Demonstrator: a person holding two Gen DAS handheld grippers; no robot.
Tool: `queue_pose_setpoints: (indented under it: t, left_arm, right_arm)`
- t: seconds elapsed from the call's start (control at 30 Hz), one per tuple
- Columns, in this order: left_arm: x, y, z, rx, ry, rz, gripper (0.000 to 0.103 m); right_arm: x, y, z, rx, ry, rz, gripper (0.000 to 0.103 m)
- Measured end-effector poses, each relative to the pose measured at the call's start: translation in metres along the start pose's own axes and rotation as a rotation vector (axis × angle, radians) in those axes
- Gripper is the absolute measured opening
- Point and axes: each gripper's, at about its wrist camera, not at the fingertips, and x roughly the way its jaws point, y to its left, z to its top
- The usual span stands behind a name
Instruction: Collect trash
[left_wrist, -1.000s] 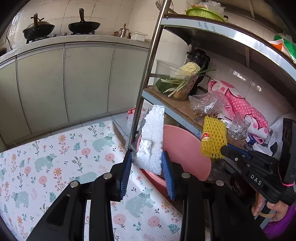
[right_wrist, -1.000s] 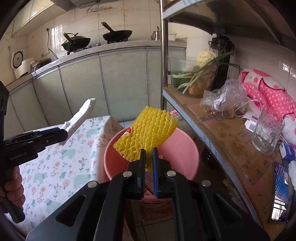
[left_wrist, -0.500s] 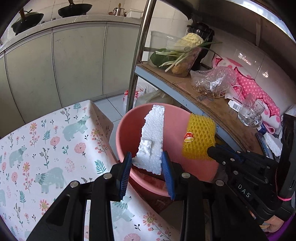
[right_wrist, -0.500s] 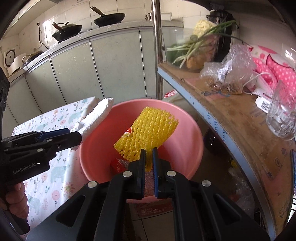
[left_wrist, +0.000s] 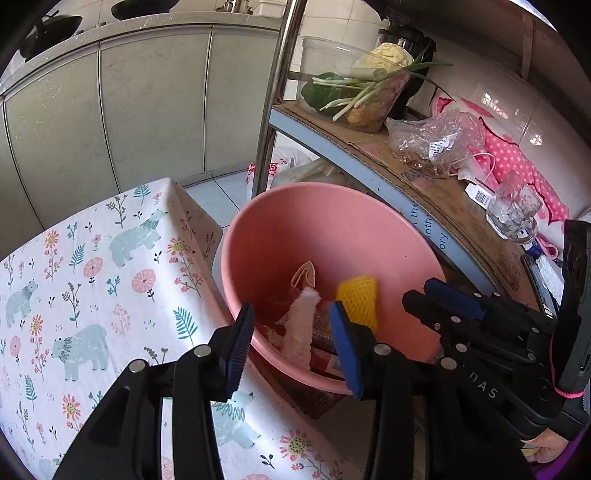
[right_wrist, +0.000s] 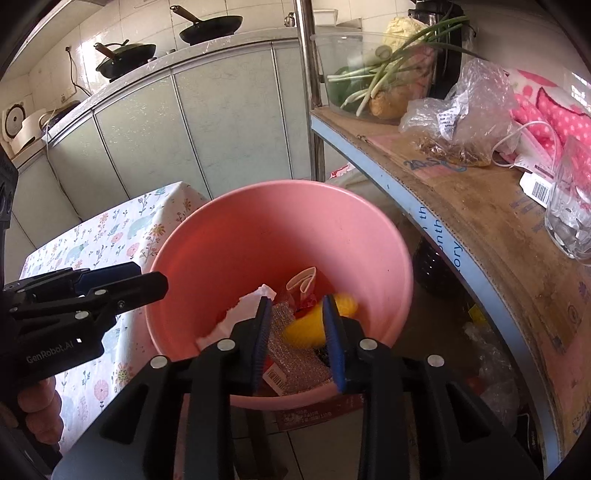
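A pink basin (left_wrist: 317, 221) (right_wrist: 258, 218) sits beside the table and holds trash. The white foam strip (left_wrist: 301, 332) (right_wrist: 240, 314) and the yellow foam net (left_wrist: 360, 301) (right_wrist: 314, 325) lie loose inside it, among a silvery wrapper (right_wrist: 295, 354) and a beige scrap (left_wrist: 304, 277). My left gripper (left_wrist: 291, 345) is open and empty over the basin's near rim. My right gripper (right_wrist: 297, 339) is open and empty above the basin, over the yellow net.
A table with a floral bear cloth (left_wrist: 92, 277) stands left of the basin. A metal shelf (right_wrist: 480, 221) on the right holds a vegetable container (left_wrist: 354, 85), a plastic bag (left_wrist: 436, 144) and a glass (right_wrist: 570, 206). Its upright pole (left_wrist: 273, 96) stands behind the basin.
Both grippers opened. The white foam strip and the yellow net dropped from them into the pink basin. Both grippers tilted further down over the basin.
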Motion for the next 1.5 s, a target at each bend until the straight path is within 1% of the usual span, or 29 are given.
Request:
queue_pose_setpoints:
  t: [0.1, 0.2, 0.23, 0.27, 0.43, 0.57, 0.63, 0.77, 1.03, 1.5]
  left_arm:
    - [-0.007, 0.000, 0.001, -0.003, -0.012, -0.004, 0.044]
    - [-0.015, -0.004, 0.002, 0.023, -0.031, 0.005, 0.045]
    - [-0.018, -0.006, 0.002, 0.034, -0.039, 0.008, 0.045]
    - [-0.021, -0.008, 0.003, 0.040, -0.047, 0.012, 0.045]
    - [-0.041, -0.015, 0.004, 0.061, -0.090, 0.013, 0.046]
    - [-0.056, -0.019, 0.003, 0.068, -0.115, 0.019, 0.046]
    - [-0.064, -0.020, 0.003, 0.061, -0.127, 0.019, 0.046]
    - [-0.077, -0.022, 0.002, 0.062, -0.153, 0.027, 0.046]
    - [-0.102, -0.023, 0.000, 0.047, -0.202, 0.017, 0.046]
    - [-0.131, -0.018, -0.002, 0.042, -0.271, 0.007, 0.046]
  right_arm:
    - [-0.005, 0.002, 0.001, 0.000, -0.009, 0.003, 0.029]
    - [-0.013, 0.006, 0.002, -0.004, -0.021, 0.000, 0.030]
    - [-0.016, 0.007, 0.001, -0.005, -0.024, -0.001, 0.033]
    - [-0.020, 0.008, 0.001, -0.006, -0.031, -0.001, 0.039]
    - [-0.041, 0.019, 0.001, -0.011, -0.062, 0.003, 0.042]
    - [-0.058, 0.028, 0.001, -0.008, -0.090, -0.009, 0.046]
    - [-0.065, 0.032, 0.001, -0.001, -0.101, -0.017, 0.051]
    - [-0.073, 0.037, -0.002, -0.005, -0.104, -0.047, 0.055]
    - [-0.088, 0.046, -0.003, -0.025, -0.134, -0.080, 0.056]
    - [-0.099, 0.060, 0.000, -0.062, -0.149, -0.088, 0.057]
